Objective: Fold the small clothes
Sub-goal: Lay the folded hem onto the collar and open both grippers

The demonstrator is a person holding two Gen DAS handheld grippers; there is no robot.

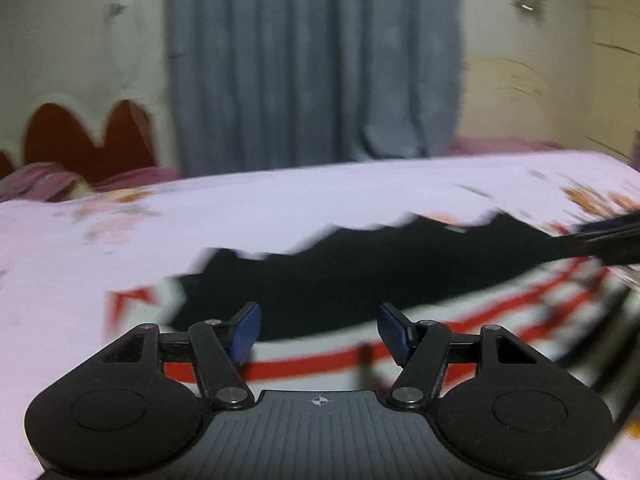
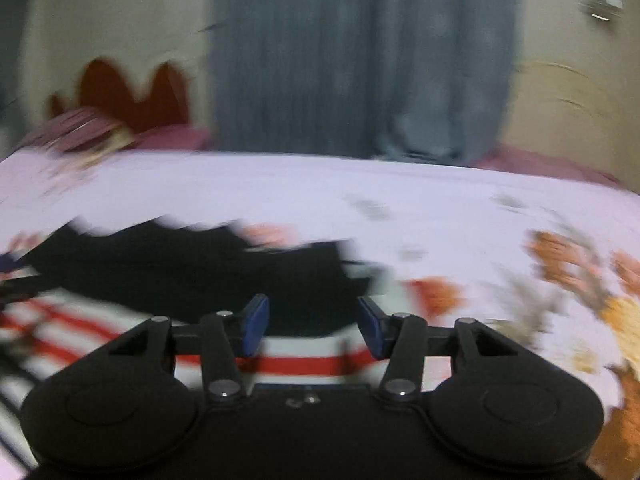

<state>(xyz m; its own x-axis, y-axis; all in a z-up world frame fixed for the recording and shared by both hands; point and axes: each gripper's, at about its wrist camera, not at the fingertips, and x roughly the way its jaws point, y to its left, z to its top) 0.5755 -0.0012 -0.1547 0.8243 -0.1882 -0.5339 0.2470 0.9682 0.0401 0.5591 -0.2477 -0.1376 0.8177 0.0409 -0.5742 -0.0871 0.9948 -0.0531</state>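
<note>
A small garment with a black upper part (image 1: 360, 272) and a white part with red stripes (image 1: 500, 312) lies on the bed. My left gripper (image 1: 319, 330) is open and empty, just above its near left part. In the right wrist view the same garment (image 2: 192, 272) lies left of centre, with its striped part (image 2: 296, 364) under my right gripper (image 2: 312, 326), which is open and empty. The other gripper's dark arm (image 1: 612, 240) reaches in at the right edge of the left wrist view. Both views are blurred.
The bed has a pale lilac sheet (image 1: 280, 208) with orange flower prints (image 2: 568, 264). A grey curtain (image 1: 316, 60) hangs behind it on a cream wall. A dark red headboard (image 1: 88, 136) and a purple pillow (image 1: 44, 184) stand at the far left.
</note>
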